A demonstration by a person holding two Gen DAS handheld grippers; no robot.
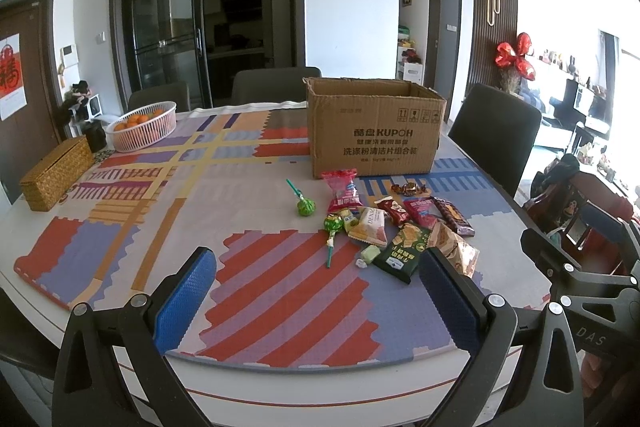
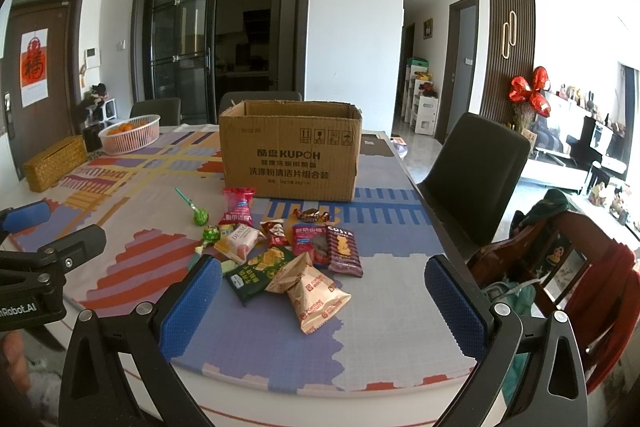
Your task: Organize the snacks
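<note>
Nearest my right-hand lens is the tan fortune-cookie packet (image 2: 316, 297), lying on the bench (image 2: 380, 359) on the near side of the cardboard box (image 2: 290, 157). My right gripper (image 2: 324, 297) has its jaws spread wide and empty, and the packet sits almost midway between them, just ahead of the blue pads (image 2: 192, 305). My left gripper (image 1: 318, 301) is likewise spread and holds nothing, hovering over the striped mat (image 1: 288, 307) near the bench edge.

The snack pile (image 1: 394, 227) lies in front of the box, between it and me: a red pouch (image 1: 342, 189) closest to the box wall, a wrapped brown candy (image 1: 408, 189) beside it, two green lollipops (image 1: 306, 207) off to the box's left front, and the dark green packet (image 1: 402, 251) on the near fringe. The box stands open at the top, well behind all of these.

I judge nothing is packed yet. To start well, I would take the outermost packet first, come down on its puffed middle rather than a crimped edge, and close gently so it does not burst or drag its neighbours. From the left side, the pile sits ahead and right of the jaws' centre line, nearer the right pad (image 1: 448, 301).
</note>
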